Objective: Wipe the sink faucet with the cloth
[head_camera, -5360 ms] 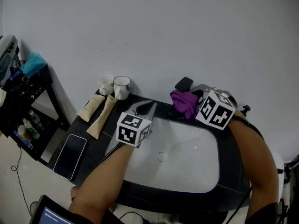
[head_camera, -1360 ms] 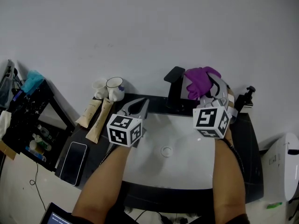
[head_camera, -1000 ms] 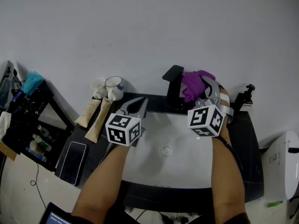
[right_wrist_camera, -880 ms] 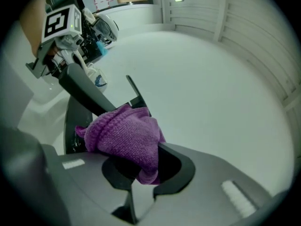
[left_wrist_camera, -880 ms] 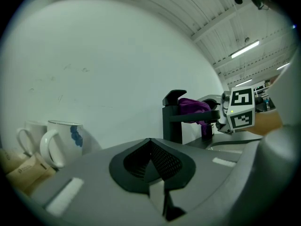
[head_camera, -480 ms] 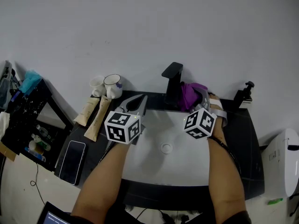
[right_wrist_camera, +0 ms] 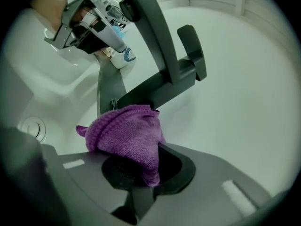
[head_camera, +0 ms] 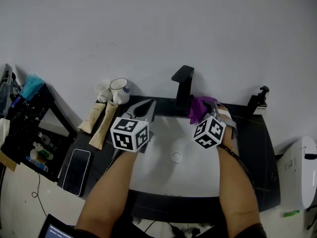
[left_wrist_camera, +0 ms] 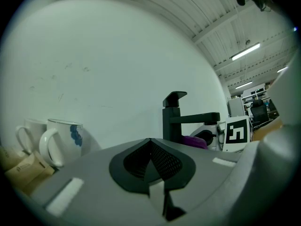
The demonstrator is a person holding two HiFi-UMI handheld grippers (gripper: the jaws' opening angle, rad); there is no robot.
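Note:
The black faucet (head_camera: pixel 182 87) stands at the back of the white sink (head_camera: pixel 163 170). My right gripper (head_camera: pixel 206 111) is shut on the purple cloth (head_camera: pixel 199 108), low beside the faucet's base on its right. In the right gripper view the cloth (right_wrist_camera: pixel 124 134) bulges out of the gripper (right_wrist_camera: pixel 136 175) just under the faucet's spout (right_wrist_camera: pixel 160 81); whether they touch is unclear. My left gripper (head_camera: pixel 144 108) hovers shut and empty over the sink's left rim. In the left gripper view its tips (left_wrist_camera: pixel 150 147) point at the faucet (left_wrist_camera: pixel 175 119).
Two mugs (head_camera: pixel 119 89), two tubes (head_camera: pixel 103 121) and a phone (head_camera: pixel 78 171) lie on the dark counter at the left. A soap dispenser (head_camera: pixel 258 102) stands at the back right. A black shelf (head_camera: pixel 25 125) is at the far left, a white appliance (head_camera: pixel 303 167) at the right.
My right gripper has carried the cloth down from the top of the faucet to its lower right side. The left gripper has barely moved.

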